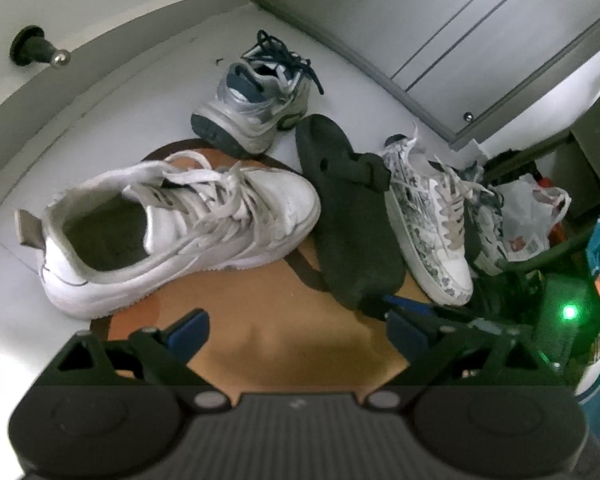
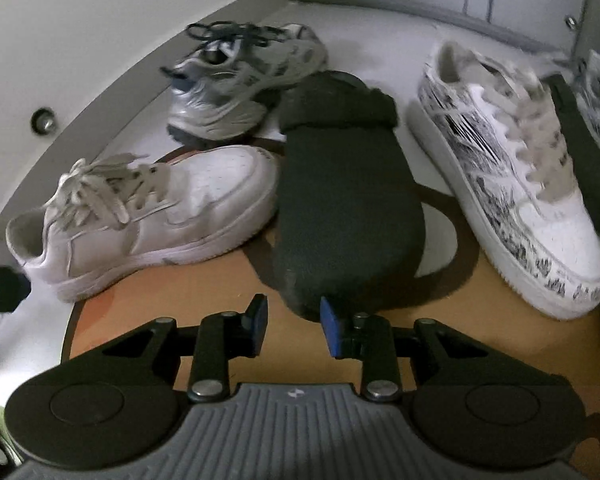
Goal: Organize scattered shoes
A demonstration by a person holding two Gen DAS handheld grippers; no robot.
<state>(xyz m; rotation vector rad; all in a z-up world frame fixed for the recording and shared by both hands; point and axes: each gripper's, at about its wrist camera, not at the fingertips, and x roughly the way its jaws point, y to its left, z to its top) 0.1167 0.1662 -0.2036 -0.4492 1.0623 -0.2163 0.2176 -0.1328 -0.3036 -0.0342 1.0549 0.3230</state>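
Shoes lie scattered on the floor [image 1: 28, 248], partly on a round brown mat [image 2: 228, 280]. The white sneaker [image 1: 172, 232] lies at left, touching the black slipper [image 2: 340, 208] beside it. The grey-blue trainer [image 1: 256, 108] lies behind both. The patterned sneaker [image 2: 512, 184] lies at right, near the slipper. The left gripper [image 1: 296, 332] is spread wide and holds nothing. The right gripper [image 2: 294, 320] is partly spread, empty, its fingers just at the slipper's near end.

Home entryway: worn sneakers [image 1: 180, 224] scattered on round doormat [image 1: 260, 344], door stopper [image 1: 40, 50] on baseboard, closet door [image 1: 440, 40] behind.
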